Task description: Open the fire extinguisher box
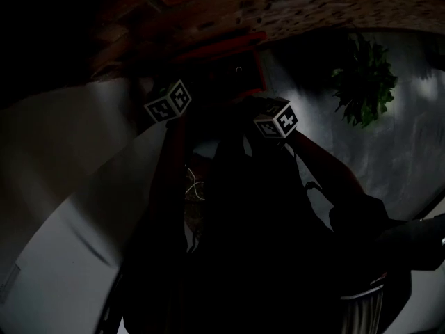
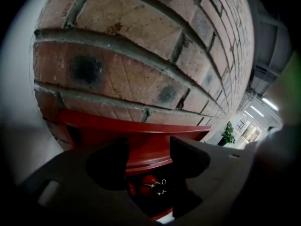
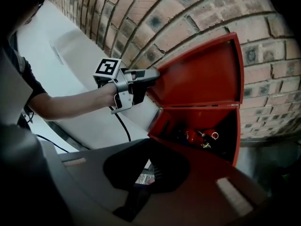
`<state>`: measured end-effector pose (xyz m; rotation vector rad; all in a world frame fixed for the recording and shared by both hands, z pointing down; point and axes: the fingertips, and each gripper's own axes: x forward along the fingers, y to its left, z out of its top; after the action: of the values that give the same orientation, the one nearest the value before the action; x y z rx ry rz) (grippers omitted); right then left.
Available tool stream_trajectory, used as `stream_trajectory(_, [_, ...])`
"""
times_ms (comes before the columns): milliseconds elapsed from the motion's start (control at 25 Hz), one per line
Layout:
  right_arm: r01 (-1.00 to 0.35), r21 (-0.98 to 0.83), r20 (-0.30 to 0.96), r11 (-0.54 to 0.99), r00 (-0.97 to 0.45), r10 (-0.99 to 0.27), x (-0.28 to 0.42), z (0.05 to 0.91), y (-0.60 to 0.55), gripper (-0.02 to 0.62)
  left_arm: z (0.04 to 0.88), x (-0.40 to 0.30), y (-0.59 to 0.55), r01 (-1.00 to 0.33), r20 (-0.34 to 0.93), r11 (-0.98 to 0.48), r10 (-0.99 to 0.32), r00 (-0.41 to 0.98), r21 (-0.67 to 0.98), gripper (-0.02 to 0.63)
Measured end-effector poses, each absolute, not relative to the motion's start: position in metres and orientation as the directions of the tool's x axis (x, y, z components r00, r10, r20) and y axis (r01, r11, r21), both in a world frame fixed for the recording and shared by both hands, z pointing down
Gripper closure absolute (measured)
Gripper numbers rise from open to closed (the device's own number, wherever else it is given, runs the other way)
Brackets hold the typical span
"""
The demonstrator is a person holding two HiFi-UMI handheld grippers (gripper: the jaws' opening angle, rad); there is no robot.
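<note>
A red fire extinguisher box (image 3: 202, 118) hangs on a brick wall with its lid (image 3: 202, 74) swung up. Red extinguishers (image 3: 197, 136) with metal pull rings lie inside. In the right gripper view, my left gripper (image 3: 149, 74) meets the lid's left front corner. In its own view the left gripper (image 2: 148, 157) has the lid's red lip (image 2: 146, 160) between its jaws, with the extinguishers (image 2: 149, 182) below. My right gripper (image 3: 151, 147) sits below and in front of the box, its jaws together with nothing between them. The head view is dark; both marker cubes (image 1: 169, 103) (image 1: 277, 119) show under the box.
The brick wall (image 2: 141, 55) rises above the box. A white curved wall (image 3: 75, 46) runs off to the left. A black cable (image 3: 123, 128) hangs from the left gripper. A potted plant (image 1: 365, 82) stands further along the grey floor.
</note>
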<state>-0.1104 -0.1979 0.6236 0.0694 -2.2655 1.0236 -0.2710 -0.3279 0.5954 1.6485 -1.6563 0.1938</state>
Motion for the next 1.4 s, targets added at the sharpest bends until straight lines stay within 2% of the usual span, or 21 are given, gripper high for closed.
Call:
stream_trajectory(360, [-0.25,-0.624,0.571,0.741,-0.793,0.213,-0.111,0.604,-0.217,0.598,0.602,-0.275,-0.332,-0.906,0.64,0.175,-0.758,0.125,0.385,0.327])
stream_trajectory(1000, [-0.277,-0.625,0.573,0.73,-0.797,0.189,-0.111,0.591,-0.251,0.598,0.607,-0.269,-0.32,-0.876,0.641,0.189,-0.75,0.162,0.443,0.327])
stream_trajectory(1080, [-0.276,-0.633,0.574,0.724,-0.794,0.199,-0.113,0.59,-0.252,0.598,0.604,-0.269,-0.318,-0.874,0.637,0.187,-0.753,0.166,0.448,0.357])
stream_trajectory(1400, [-0.263,-0.65,0.566,0.713,-0.794,0.222,-0.124,0.584,-0.252,0.598,0.597,-0.266,-0.312,-0.861,0.632,0.19,-0.754,0.181,0.473,0.408])
